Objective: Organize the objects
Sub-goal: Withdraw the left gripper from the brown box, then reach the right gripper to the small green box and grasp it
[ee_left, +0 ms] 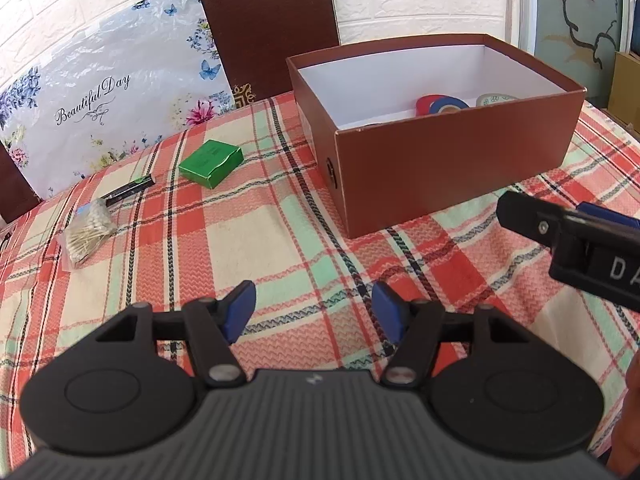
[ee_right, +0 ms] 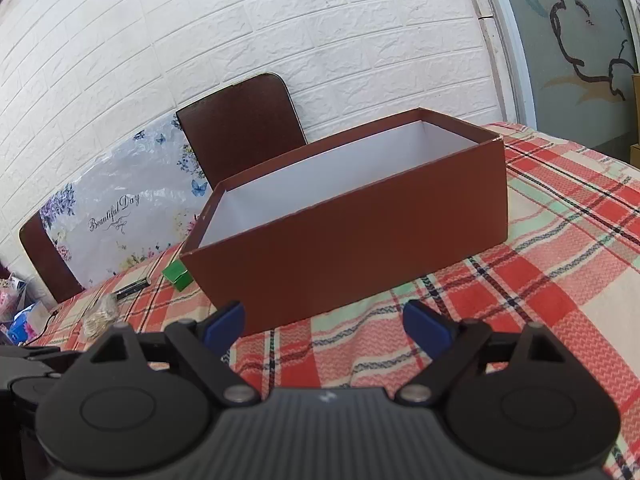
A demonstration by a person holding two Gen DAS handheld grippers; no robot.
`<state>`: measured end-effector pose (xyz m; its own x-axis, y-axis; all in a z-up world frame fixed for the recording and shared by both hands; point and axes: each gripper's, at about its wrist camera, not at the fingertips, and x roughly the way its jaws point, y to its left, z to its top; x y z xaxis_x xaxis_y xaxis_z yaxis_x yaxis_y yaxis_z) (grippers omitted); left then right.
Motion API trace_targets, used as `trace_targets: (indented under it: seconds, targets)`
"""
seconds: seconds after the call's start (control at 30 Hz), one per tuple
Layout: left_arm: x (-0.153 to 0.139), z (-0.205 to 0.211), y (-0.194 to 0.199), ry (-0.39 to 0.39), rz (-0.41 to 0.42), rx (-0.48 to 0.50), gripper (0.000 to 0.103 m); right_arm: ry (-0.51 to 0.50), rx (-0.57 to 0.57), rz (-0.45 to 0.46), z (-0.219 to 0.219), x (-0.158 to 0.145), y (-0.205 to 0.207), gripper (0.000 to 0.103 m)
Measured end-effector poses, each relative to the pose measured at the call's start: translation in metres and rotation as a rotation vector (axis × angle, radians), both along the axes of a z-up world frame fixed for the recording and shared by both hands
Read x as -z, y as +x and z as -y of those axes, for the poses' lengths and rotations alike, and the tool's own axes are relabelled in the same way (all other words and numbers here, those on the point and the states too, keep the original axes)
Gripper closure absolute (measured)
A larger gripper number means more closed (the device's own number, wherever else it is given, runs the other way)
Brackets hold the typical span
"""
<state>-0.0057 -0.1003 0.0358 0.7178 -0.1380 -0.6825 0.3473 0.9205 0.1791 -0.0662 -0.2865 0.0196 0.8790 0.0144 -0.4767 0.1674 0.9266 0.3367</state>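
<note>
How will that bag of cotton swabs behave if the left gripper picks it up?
The swab bag looks like thin clear plastic, so it will probably crumple and sag rather than hold shape. It seems light for its size. The film may be slippery between the left gripper pads, so pinching through the bundled swabs seems safer.

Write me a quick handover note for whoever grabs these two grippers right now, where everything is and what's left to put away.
Left gripper: open, empty, above the tablecloth.
Right gripper: open, empty, just in front of the brown box.
Done: a few items already lie in the box, including red and blue tape rolls; the rest is hidden by the box wall.
Left on the table, to the left of the box: green packet, black pen-like stick, bag of cotton swabs.
Likely next: the left gripper is nearer these three.
</note>
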Motion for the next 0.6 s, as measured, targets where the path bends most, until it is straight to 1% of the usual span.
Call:
trace_targets:
  seconds: [0.37,0.6]
  targets:
    - [0.006,-0.009,0.000,-0.012,-0.009,-0.016,0.036,-0.015,-0.030,-0.009,-0.011,0.003,0.000,0.013]
    - [0.009,-0.021,0.009,-0.036,-0.020,-0.041,0.036,-0.037,-0.058,-0.018,-0.020,0.004,0.003,0.014]
